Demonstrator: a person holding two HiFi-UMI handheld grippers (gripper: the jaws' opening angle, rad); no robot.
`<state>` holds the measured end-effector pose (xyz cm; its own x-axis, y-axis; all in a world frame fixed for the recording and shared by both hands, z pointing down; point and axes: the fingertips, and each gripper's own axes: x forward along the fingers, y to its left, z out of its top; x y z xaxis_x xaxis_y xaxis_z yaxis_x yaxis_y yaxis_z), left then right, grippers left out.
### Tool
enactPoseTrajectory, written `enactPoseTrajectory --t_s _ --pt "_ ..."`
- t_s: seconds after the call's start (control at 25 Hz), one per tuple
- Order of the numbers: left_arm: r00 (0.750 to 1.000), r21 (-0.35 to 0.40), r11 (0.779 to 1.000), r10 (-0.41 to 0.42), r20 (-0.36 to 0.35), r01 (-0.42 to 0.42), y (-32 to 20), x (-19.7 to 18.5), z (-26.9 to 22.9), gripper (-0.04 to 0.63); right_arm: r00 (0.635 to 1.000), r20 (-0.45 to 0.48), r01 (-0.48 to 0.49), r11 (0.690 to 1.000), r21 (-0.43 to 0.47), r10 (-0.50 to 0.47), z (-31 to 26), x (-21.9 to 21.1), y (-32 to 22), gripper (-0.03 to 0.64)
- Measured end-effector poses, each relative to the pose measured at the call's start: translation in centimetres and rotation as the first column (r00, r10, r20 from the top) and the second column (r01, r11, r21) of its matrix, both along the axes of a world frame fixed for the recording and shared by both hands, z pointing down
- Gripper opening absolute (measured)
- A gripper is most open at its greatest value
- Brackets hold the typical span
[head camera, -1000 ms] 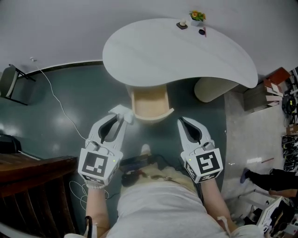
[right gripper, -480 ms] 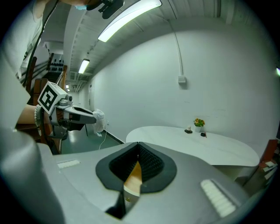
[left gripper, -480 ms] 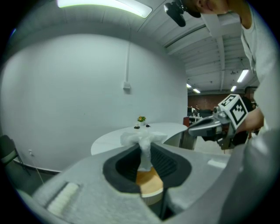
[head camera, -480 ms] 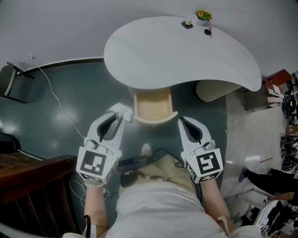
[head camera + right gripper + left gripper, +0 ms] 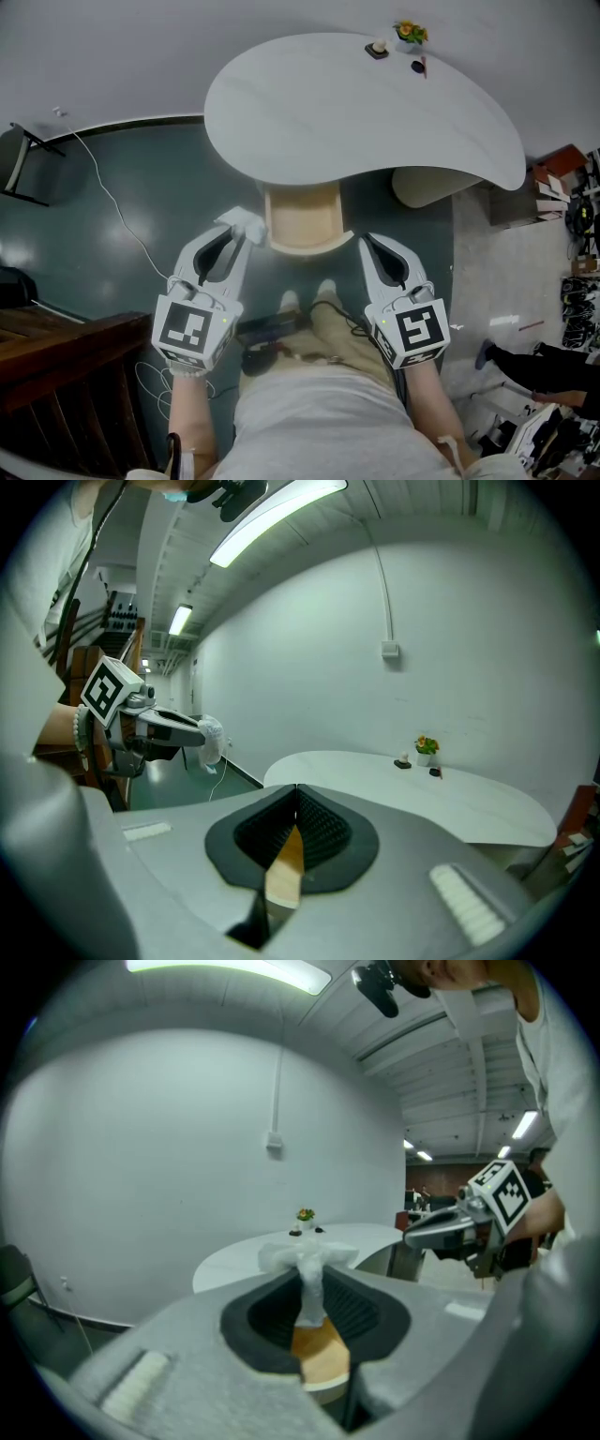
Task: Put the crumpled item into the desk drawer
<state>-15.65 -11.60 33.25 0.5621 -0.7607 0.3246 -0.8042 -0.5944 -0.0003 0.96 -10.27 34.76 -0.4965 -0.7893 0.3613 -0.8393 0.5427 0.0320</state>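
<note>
A crumpled white tissue [image 5: 244,224] is pinched between the tips of my left gripper [image 5: 245,234], just left of the open wooden drawer [image 5: 300,220] under the white desk [image 5: 356,108]. In the left gripper view the tissue [image 5: 308,1269] stands up between the dark pads, with the drawer's wood [image 5: 322,1358] seen behind it. My right gripper [image 5: 367,246] hovers at the drawer's right front corner, shut with nothing in it; its pads [image 5: 319,832] meet in the right gripper view. That view also shows the left gripper [image 5: 173,729] holding the tissue [image 5: 212,737].
A small potted plant [image 5: 410,32] and two small objects sit at the desk's far edge. The desk's rounded pedestal [image 5: 422,183] stands right of the drawer. A white cable [image 5: 112,202] runs over the dark floor at left. Dark wooden furniture [image 5: 66,375] is at lower left.
Both grippers hold almost the same places. The person's second foot has stepped forward below the drawer. The tissue stays in the left jaws.
</note>
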Motion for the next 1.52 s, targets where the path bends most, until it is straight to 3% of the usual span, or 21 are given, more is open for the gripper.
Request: enactPoseTrajectory --t_s 0.8,1.24,1.52 --pt "0.999 -0.041 0.999 -0.009 0.040 0.010 -2.4 1.5 1.7 0.064 1.000 0.006 0.017 0.999 -0.044 -0.016 1.8 2.2 -2.8 0.005" --pt "0.991 -0.083 0.993 0.091 0.102 -0.083 -4.9 4.8 4.9 0.064 1.000 -0.004 -0.015 0.996 -0.083 0.015 3.5 4.3 -3.7 0.005" --pt "0.982 -0.148 0.982 0.139 0.128 -0.120 -6.4 7.0 8.6 0.064 0.999 -0.003 -0.055 0.992 -0.111 0.055 4.9 6.4 -4.3 0.005"
